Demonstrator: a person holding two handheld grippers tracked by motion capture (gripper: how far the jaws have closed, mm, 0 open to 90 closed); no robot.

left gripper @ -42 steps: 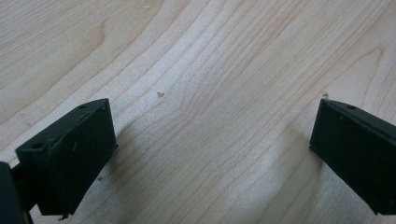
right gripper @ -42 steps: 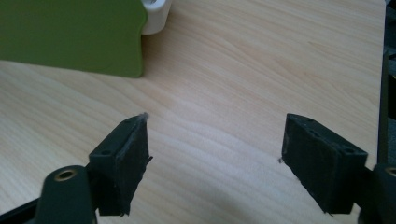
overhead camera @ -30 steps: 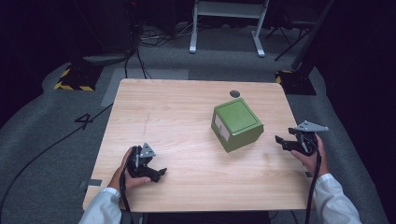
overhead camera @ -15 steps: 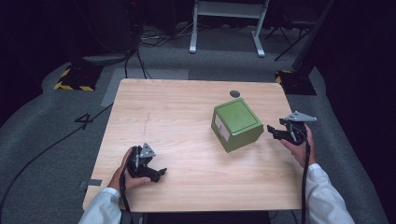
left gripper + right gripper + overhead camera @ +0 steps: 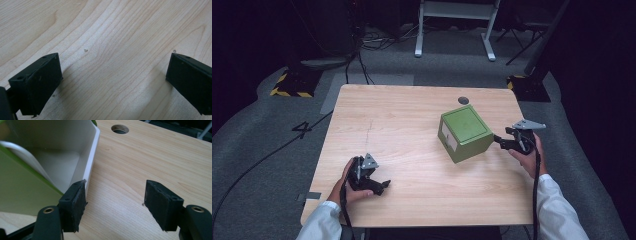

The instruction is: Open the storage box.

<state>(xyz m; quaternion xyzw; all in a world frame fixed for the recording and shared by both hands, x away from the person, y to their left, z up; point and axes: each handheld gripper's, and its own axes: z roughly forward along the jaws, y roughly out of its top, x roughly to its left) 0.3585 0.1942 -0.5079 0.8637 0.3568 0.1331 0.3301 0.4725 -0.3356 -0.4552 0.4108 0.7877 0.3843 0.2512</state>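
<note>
Touching green box, right claw

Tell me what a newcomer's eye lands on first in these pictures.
The green cube-shaped box stands out on the right half of the light wooden table, with a white panel on its left-facing side. The right gripper sits at the box's right edge, jaws open, one jaw right beside its white inner wall. The left gripper rests open near the table's front left, over bare wood.
</note>
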